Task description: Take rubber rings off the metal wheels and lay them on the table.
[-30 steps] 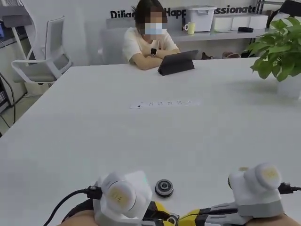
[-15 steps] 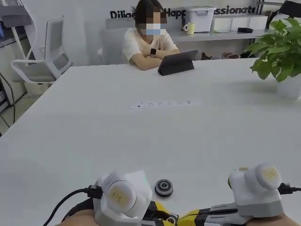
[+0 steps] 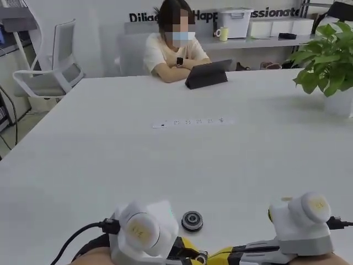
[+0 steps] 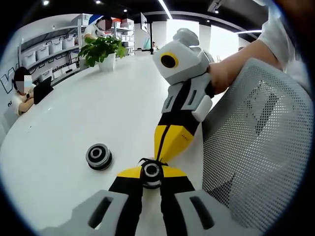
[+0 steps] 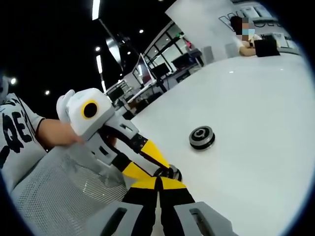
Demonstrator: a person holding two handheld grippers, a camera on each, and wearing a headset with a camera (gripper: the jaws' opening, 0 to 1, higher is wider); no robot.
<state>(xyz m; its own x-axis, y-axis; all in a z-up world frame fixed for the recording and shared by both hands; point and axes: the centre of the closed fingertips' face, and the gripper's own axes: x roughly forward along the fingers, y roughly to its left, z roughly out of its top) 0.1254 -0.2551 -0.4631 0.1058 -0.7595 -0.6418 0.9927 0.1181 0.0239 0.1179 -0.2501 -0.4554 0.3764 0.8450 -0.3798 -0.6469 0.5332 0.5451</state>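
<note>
Hardly anything has moved since a second ago: in the head view your right gripper [image 3: 209, 256] has sunk a touch toward 6 o'clock, while the loose wheel [image 3: 192, 220] lies where it lay on the table [image 3: 165, 165], just off 12 o'clock from both sets of jaw tips.

Your left gripper [image 4: 151, 171] is clamped on a small metal wheel [image 4: 151, 175], one jaw on each side of it. In the left gripper view, your right gripper comes in from 1 o'clock. Its yellow jaws are drawn together to a point that touches the top of that held wheel. A thin black rubber ring [image 4: 143, 161] shows at the wheel's rim, but you cannot tell whether the right jaws have caught it.

In the right gripper view the loose wheel [image 5: 202, 137] sits flat on the table at 1 o'clock from your jaws, well apart from the held one. A potted plant [image 3: 325, 58] stands at 2 o'clock.
</note>
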